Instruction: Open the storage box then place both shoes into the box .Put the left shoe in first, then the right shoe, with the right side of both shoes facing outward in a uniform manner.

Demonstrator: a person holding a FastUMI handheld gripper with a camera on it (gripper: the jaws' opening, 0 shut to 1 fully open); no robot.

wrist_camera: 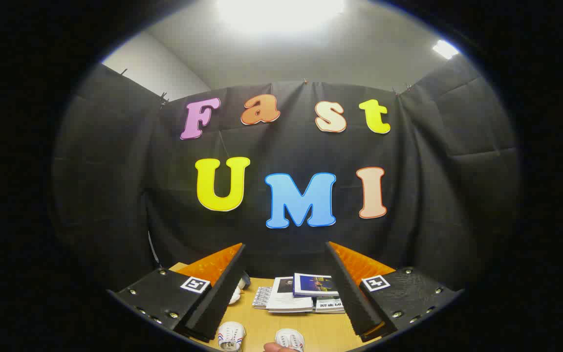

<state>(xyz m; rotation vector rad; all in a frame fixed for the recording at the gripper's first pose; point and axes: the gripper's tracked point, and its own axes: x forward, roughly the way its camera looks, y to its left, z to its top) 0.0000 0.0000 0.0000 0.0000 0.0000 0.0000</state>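
Apparently the task has hardly begun, as far as the gripper view lets me judge: the gripper [284, 293] is held high and level, its two fingers [223, 288] spread wide apart with nothing between them, and both shoes lie on the tabletop [257, 322] and not in any box. One white shoe [231, 335] with striped side lies just beside the tip of the left finger, and the second white shoe [290, 338] lies a little to the right of it, in the open gap between the fingers; something rounded, perhaps a fingertip of a person, touches the near edge of that second shoe, but it is too small to tell. I cannot tell which shoe is the left one. No storage box can be made out from here, so opening it, and then placing the left shoe and the right shoe, all seem to be left to do. Beyond the shoes, further from the gripper, a small pile of booklets [301, 293] lies on the same light wooden tabletop, and another small white thing [235, 293], partly hidden by the left finger, is left of that pile. Behind the booklets the tabletop ends at the black cloth wall [115, 195] of the booth, which hangs in folds; above it there is a pale ceiling with a bright lamp [281, 12] and a smaller light [445, 49] to the right.
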